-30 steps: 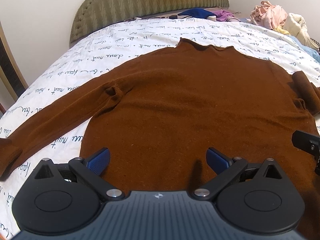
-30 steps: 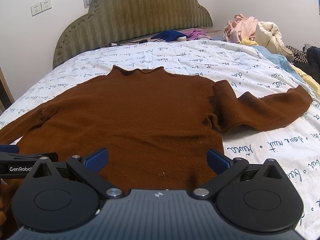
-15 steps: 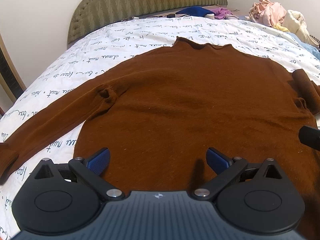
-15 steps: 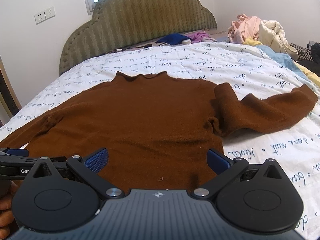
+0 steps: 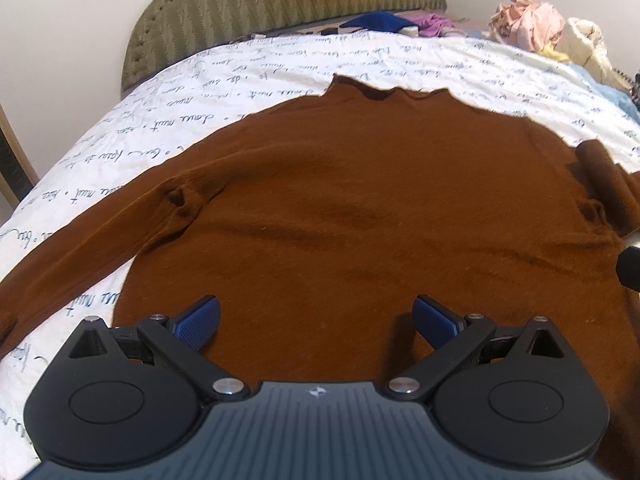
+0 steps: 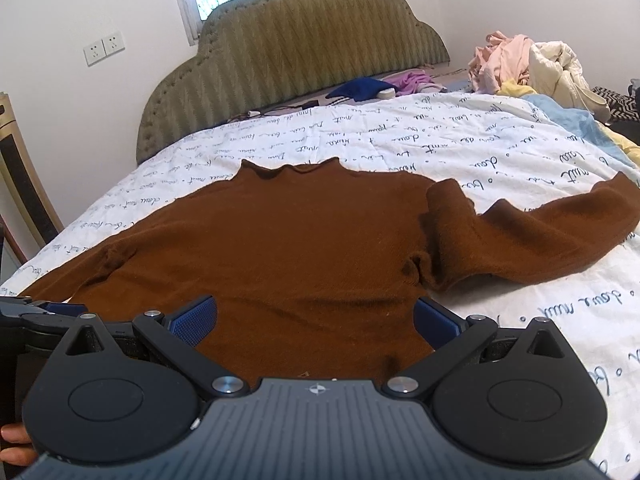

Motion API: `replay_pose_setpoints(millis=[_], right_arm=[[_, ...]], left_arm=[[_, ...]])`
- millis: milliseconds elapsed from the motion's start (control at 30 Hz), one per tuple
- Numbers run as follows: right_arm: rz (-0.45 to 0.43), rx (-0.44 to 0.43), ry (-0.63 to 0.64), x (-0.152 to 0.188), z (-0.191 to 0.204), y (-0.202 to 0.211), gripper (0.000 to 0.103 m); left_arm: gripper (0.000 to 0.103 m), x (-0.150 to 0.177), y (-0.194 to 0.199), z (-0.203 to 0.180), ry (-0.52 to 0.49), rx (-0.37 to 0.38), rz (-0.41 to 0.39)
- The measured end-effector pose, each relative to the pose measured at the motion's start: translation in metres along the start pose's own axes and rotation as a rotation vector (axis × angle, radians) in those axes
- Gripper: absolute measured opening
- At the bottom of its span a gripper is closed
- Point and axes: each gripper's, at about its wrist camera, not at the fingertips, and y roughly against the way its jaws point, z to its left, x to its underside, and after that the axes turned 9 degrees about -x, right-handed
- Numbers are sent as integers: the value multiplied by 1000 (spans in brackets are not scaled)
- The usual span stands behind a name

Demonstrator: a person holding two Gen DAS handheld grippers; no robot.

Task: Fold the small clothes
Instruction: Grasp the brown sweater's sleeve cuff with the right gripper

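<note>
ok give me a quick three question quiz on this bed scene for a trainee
1. True or false: the left claw is shut on the brown sweater.
2. Which sleeve lies bent rather than stretched out straight? A) the left sleeve B) the right sleeve C) neither
3. Fill in: the sweater's collar points toward the green ____.

Key:
1. False: both the left claw and the right claw are open and hold nothing.
2. B: it crumples near the shoulder, while the left sleeve runs out straight.
3. headboard
</note>
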Motion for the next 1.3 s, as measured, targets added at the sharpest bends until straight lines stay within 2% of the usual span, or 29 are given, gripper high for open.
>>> replay_pose_setpoints(millis=[167,333,467,600,667,800,967,1067,1133,1167,1233,1300], right_arm=[[-32,6,-22,-3,-28,13,103],[-86,91,-112,-10,-81,31,103],[-165,162,-283,-20,-147,47,103],[-295,215,-466,-29,-222,61,103],[-351,192,-598,-29,-264,62,103],[-396,96,-786,-23,-323,45,100],[-455,0,-880,-24,-352,20,92],[-476,-18,-895,-32,-359,10,83],[-463,-16,-901,-37,-364,2,62],[-446,-12,-904,-39,-365,-1,56],[-401,9,-905,-43,-367,-9,28],[-376,43,-894,-42,-362,-9,12]], left_arm=[[103,2,-1,-11,-4,8,-37],[103,5,-8,-21,-15,47,-26],[103,9,-9,-32,-63,23,-55],[103,10,-9,-38,-73,11,-75],[103,10,-9,-40,-78,13,-78],[103,11,-12,-42,-85,17,-75],[103,11,-15,-47,-93,16,-75],[103,12,-17,-48,-97,15,-78],[103,12,-17,-49,-101,16,-80],[103,12,-17,-48,-102,17,-80],[103,11,-17,-48,-101,20,-78],[103,11,-18,-47,-100,25,-74]])
